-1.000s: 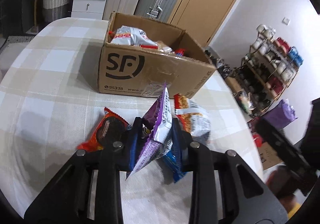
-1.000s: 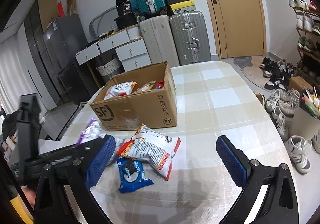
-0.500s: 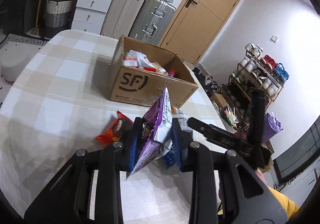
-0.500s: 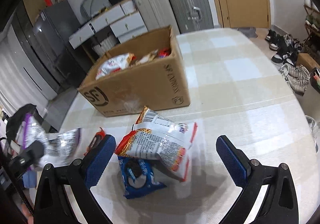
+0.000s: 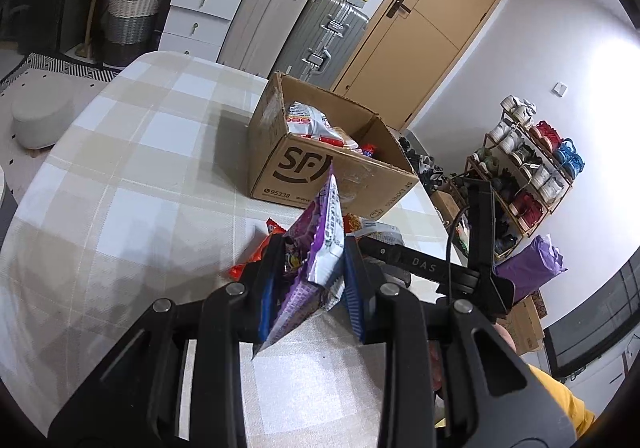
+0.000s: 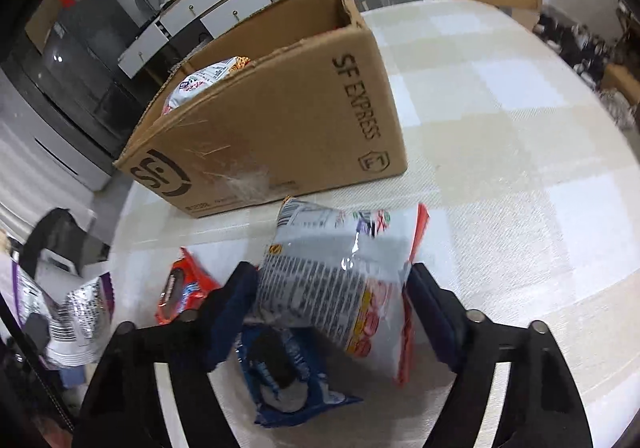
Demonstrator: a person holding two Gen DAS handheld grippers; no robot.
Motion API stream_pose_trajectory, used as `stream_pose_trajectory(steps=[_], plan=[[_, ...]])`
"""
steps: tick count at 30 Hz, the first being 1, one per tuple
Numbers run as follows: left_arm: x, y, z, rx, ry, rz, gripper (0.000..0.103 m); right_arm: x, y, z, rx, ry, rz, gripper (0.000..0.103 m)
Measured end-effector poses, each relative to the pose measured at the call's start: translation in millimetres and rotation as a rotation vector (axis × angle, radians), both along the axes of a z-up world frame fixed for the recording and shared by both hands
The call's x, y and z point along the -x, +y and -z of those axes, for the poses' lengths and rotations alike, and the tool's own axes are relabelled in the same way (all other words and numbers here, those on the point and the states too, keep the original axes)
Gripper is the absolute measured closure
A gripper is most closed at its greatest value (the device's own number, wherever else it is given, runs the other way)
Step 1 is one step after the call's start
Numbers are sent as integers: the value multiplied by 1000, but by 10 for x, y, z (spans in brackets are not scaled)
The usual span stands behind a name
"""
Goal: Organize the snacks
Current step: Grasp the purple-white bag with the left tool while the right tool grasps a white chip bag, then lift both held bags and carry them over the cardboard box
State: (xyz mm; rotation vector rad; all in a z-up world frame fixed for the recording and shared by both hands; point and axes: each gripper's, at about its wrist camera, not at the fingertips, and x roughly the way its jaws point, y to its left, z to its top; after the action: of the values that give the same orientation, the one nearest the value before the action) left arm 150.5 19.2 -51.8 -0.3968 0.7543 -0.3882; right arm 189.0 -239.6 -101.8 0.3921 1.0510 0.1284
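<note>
Moved since earlier: right gripper (image 6: 332,312) has dropped over the white-and-red snack bag (image 6: 340,280); left gripper (image 5: 308,288) has carried the purple packet (image 5: 316,252) up off the table.
Right gripper: jaws have just been closing, now at either side of the white-and-red bag; whether the pads press it, I cannot tell.
Left gripper: clamped narrow on the purple packet, held upright in the air.
Cardboard box (image 6: 280,119): open-topped on the checked tablecloth (image 6: 500,167), snacks inside, just behind the bag.
Blue cookie pack (image 6: 288,376): on the cloth, partly under the bag.
Orange-red pack (image 6: 180,288): just left of it.
</note>
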Motion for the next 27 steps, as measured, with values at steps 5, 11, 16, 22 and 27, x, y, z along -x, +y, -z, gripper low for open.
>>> stream_pose_trajectory(steps=[5,11,16,22,27], plan=[[13,-27,6,-15,-1,-2,77,53,-47,-39,-39,-16,7,37],[86,-54,12,-36,2,-23,77,195,-269,-87,-107,-24,28,41],[156,-48,4,-39,2,-40,77,356,-327,-203,-120,-58,27,43],[254,-45,48,-104,10,-115,77,690,-416,-484,-206,-138,26,43],[349,-60,3,-148,-13,-143,77,1018,-306,-817,-152,-256,-35,43]])
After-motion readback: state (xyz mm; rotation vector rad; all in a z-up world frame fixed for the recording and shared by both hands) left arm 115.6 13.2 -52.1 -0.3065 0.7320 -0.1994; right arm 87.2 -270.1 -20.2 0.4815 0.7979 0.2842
